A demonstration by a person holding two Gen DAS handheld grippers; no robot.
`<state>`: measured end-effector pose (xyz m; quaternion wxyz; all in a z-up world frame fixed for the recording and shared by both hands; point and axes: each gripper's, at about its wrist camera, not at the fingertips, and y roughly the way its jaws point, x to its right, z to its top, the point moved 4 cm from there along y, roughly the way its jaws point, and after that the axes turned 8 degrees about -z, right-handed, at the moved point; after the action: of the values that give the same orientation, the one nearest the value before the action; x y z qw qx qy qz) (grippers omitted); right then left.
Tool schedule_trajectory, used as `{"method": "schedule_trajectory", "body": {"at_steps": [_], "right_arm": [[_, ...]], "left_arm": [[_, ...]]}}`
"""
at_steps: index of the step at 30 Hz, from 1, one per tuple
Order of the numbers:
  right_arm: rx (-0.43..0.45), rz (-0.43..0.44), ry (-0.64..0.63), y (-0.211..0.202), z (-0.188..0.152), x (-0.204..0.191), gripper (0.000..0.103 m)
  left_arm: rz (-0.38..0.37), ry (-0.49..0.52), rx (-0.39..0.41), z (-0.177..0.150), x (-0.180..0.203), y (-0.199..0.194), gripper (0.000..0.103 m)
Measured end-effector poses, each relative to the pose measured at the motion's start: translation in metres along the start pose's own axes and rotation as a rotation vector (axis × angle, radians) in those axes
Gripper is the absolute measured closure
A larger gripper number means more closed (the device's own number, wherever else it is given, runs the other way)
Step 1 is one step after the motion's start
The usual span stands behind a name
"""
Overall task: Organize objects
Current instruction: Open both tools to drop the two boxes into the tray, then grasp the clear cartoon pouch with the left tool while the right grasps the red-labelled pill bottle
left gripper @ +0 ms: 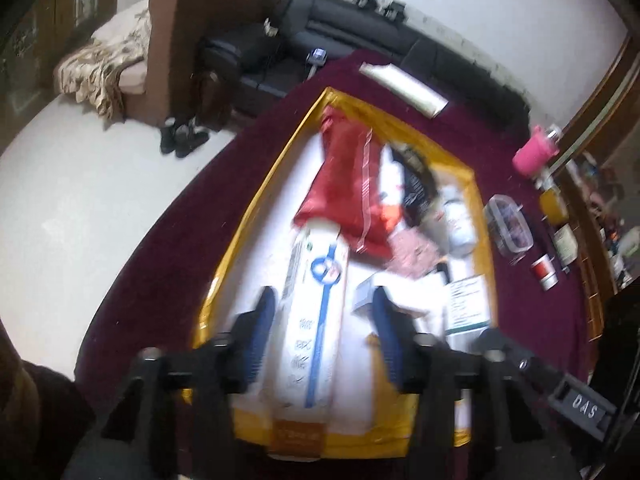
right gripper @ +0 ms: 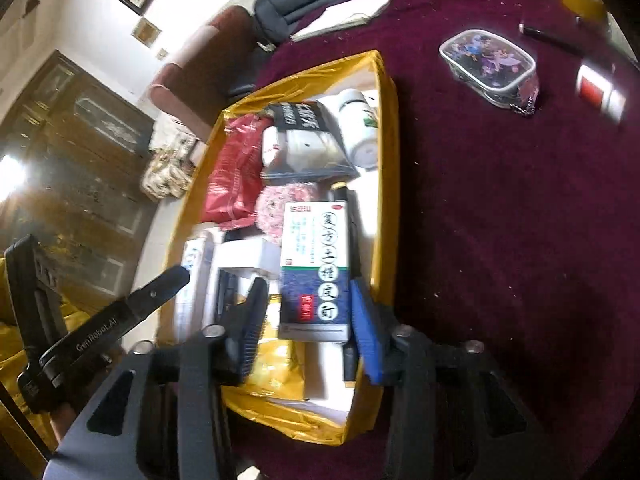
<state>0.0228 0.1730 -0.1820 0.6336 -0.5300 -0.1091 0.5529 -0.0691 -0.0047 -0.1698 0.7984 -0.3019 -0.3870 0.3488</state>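
Observation:
A yellow-lined box [left gripper: 256,216] [right gripper: 390,160] on the maroon tablecloth holds several items. Among them are a red pouch [left gripper: 344,184], a white bottle [left gripper: 458,216] [right gripper: 358,128] and a pink fluffy item [right gripper: 276,208]. My left gripper [left gripper: 324,296] is open over the box's near end. A long white carton with a blue stripe [left gripper: 316,320] lies between its blue pads, with gaps on both sides. My right gripper [right gripper: 309,286] is open too, straddling a white-and-blue medicine box [right gripper: 316,276] that rests in the box. A black finger [right gripper: 132,308] of the left gripper shows at the left of the right wrist view.
On the maroon cloth [right gripper: 500,220] right of the box lie a clear cartoon-printed pouch [right gripper: 488,64] [left gripper: 510,224], a black pen [right gripper: 548,38] and a small red-and-white box [right gripper: 600,94]. A pink cup [left gripper: 532,156] and an orange bottle [left gripper: 554,202] stand further off. A white book [left gripper: 404,84] lies beyond the box, before a black sofa [left gripper: 360,36].

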Motion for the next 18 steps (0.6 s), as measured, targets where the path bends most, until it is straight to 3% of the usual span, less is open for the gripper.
{"method": "schedule_trajectory", "body": {"at_steps": [2, 8, 15, 18], "right_arm": [[0.024, 0.033, -0.007, -0.007, 0.001, 0.000, 0.041], [0.118, 0.125, -0.052, -0.044, 0.004, 0.012, 0.039], [0.221, 0.062, -0.030, -0.084, 0.026, 0.081, 0.038], [0.253, -0.014, -0.008, -0.096, 0.050, 0.118, 0.030]], "left_arm": [[-0.025, 0.025, 0.042, 0.001, 0.012, -0.007, 0.046], [-0.138, 0.097, 0.050, 0.003, 0.062, -0.009, 0.046], [-0.271, 0.130, -0.050, -0.005, 0.147, 0.027, 0.046], [-0.280, 0.169, -0.091, -0.002, 0.184, 0.046, 0.047]]}}
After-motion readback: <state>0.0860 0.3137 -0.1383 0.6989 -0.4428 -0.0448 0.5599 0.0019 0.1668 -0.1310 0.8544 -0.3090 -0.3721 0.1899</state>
